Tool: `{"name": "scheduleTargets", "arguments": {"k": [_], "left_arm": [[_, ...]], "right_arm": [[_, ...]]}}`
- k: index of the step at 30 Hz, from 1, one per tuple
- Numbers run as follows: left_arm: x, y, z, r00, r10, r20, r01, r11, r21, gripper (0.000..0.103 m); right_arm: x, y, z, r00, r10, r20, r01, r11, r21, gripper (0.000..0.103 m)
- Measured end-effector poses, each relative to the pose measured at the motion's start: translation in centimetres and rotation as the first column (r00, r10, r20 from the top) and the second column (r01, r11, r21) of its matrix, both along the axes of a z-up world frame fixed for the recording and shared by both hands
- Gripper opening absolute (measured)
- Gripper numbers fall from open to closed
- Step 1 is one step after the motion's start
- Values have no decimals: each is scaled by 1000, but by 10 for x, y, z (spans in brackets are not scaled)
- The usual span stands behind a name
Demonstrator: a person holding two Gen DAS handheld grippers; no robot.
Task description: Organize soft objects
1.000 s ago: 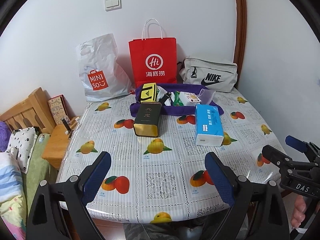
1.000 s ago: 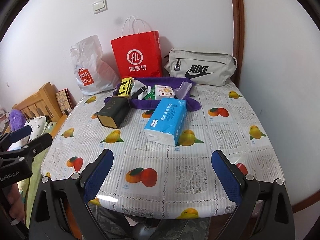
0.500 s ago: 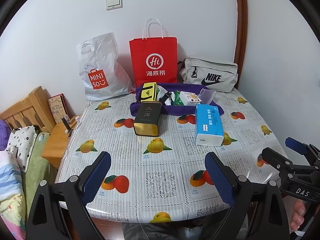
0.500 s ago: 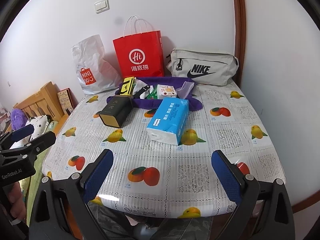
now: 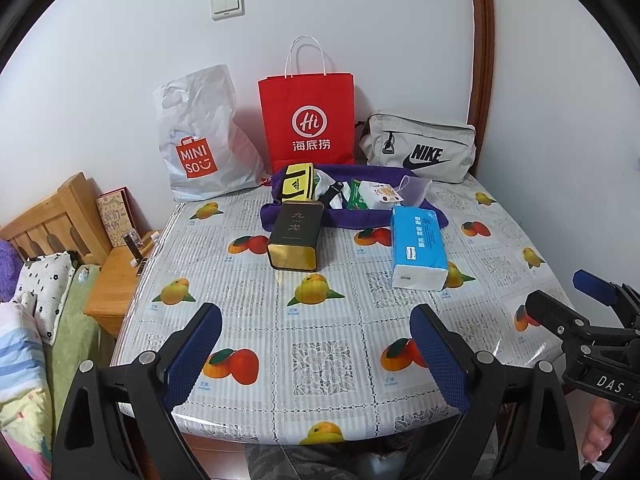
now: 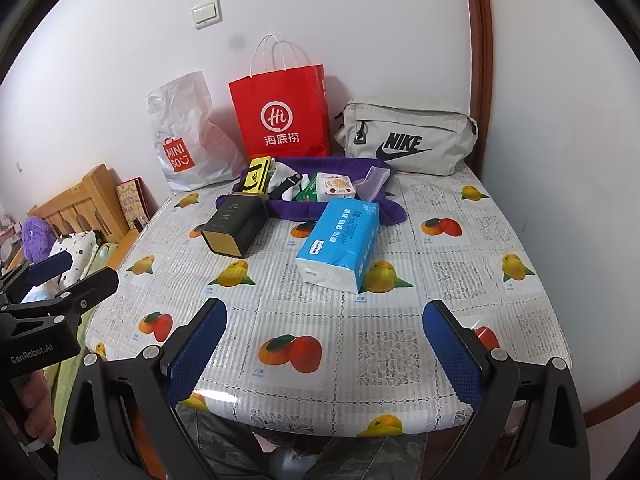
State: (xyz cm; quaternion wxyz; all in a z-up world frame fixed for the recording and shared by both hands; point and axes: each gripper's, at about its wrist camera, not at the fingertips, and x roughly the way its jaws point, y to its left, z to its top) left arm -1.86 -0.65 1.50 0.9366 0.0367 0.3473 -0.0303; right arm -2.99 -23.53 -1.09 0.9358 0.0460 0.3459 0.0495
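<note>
Both tools hover, released and empty, over the near edge of a fruit-patterned tabletop (image 5: pixel 320 320): the left tool (image 5: pixel 316 354) with its blue pads spread wide, the right tool (image 6: pixel 324 350) likewise. Along the far wall, left to right, stand a white Miniso bag (image 5: pixel 200 140), a red paper bag (image 5: pixel 307 120) and a grey Nike pouch (image 5: pixel 420 146). Just in front of them lies a purple fabric organiser (image 5: pixel 348 208) holding a yellow-and-black pouch (image 5: pixel 298 188), a white cloth item (image 5: pixel 326 188), a green packet (image 5: pixel 356 200) and a small white pack (image 5: pixel 380 196). A dark tin (image 5: pixel 296 236) lies on its side at the organiser's left front edge; a blue tissue pack (image 5: pixel 418 252) lies at its right front, well clear of both tools. Left of the tabletop, a wooden nightstand (image 5: pixel 116 280) and bedding (image 5: pixel 36 320) show.
</note>
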Motion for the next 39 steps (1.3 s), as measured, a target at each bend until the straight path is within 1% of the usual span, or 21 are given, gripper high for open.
{"name": "scheduleTargets", "arguments": {"k": [28,37,39], "left_arm": [[-1,1,-3,1000,-1,1,1,1000,0,95],[1,1,-3,1000,1,0,-1,1000,4,95],[4,3,-4,1000,0,7,0,1000,-5,96]], "right_arm": [[-4,0,1,1000,-4,7,4,1000,1,98],[1,0,5,1000,-8,0,8,1000,-17,98],[4,0,4,1000,-11,-6,11,1000,-18,98]]}}
